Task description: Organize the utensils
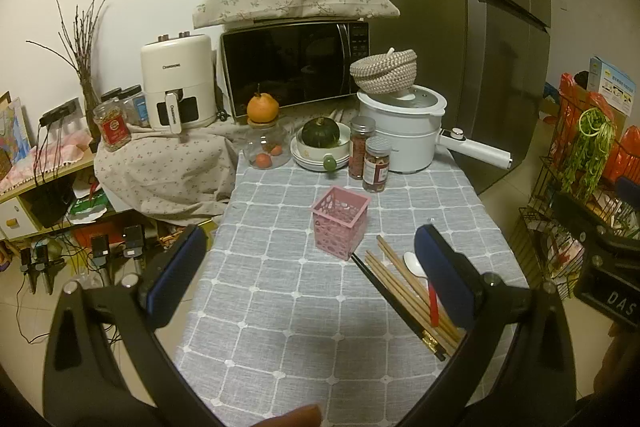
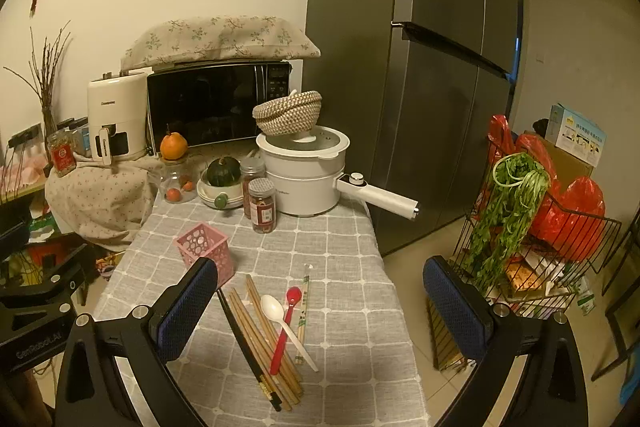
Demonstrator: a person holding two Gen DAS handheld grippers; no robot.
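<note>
A pink perforated utensil holder [image 1: 341, 226] [image 2: 203, 251] stands upright on the grey checked tablecloth [image 1: 280, 291] [image 2: 352, 307]. Just right of it lie wooden chopsticks [image 1: 404, 291] [image 2: 264, 339], black chopsticks [image 1: 396, 303] [image 2: 244, 343], a white spoon [image 1: 414, 263] [image 2: 280, 319], a red spoon [image 1: 433, 303] [image 2: 285, 327] and a wrapped chopstick pair [image 2: 303, 311]. My left gripper [image 1: 310, 267] hovers open over the cloth, its right finger covering part of the utensils. My right gripper [image 2: 320, 299] is open above the utensil pile, holding nothing.
At the table's far end stand a white electric pot [image 1: 404, 131] [image 2: 308, 179] with a long handle, two spice jars [image 1: 370, 159] [image 2: 260, 199], a bowl with a green squash [image 1: 320, 143] [image 2: 222, 183] and a glass jar [image 1: 266, 151]. A wire rack [image 2: 540, 251] stands on the right.
</note>
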